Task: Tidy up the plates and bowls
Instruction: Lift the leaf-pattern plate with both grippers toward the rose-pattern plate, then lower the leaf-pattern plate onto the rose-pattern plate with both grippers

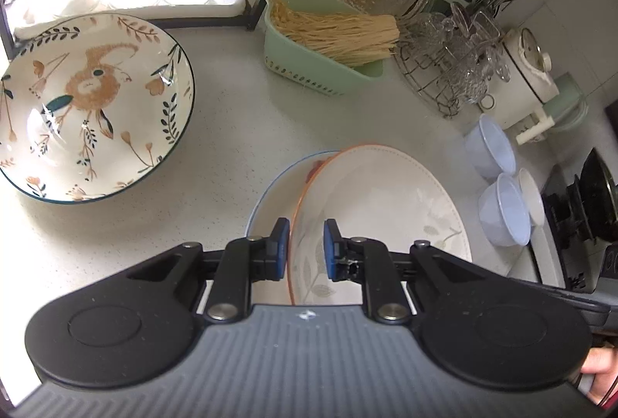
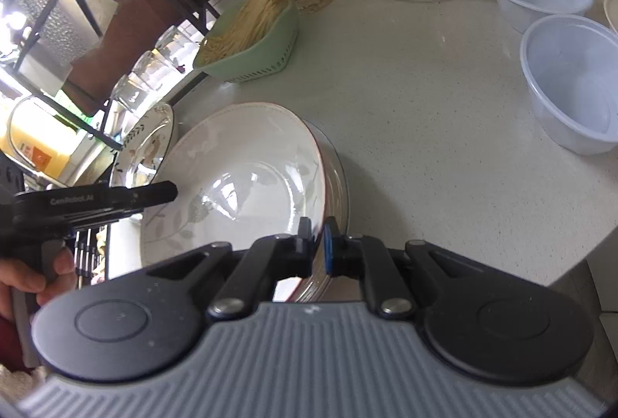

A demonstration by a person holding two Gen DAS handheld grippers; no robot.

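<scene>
Basically, the pale counter [image 1: 239, 132] carried the big rabbit-pattern bowl [image 1: 89, 105] at far left, and the orange-rimmed leaf plate [image 1: 386, 209] sat tilted on a blue-rimmed plate [image 1: 266, 194] near me. My left gripper [image 1: 306, 248] was clamped on the leaf plate's left rim and my right gripper [image 2: 317, 244] was clamped on its right rim. Two clear plastic bowls [image 2: 571, 82] stood well apart to the right.

Bare counter [image 1: 228, 132] lies open in the middle, between the rabbit bowl [image 1: 89, 105] at left and the stacked plates [image 1: 382, 205] near. Far passage is blocked by the green basket [image 1: 316, 43] and wire glass rack [image 1: 448, 70]. At right, two plastic bowls [image 2: 571, 82] crowd the plates' side.
</scene>
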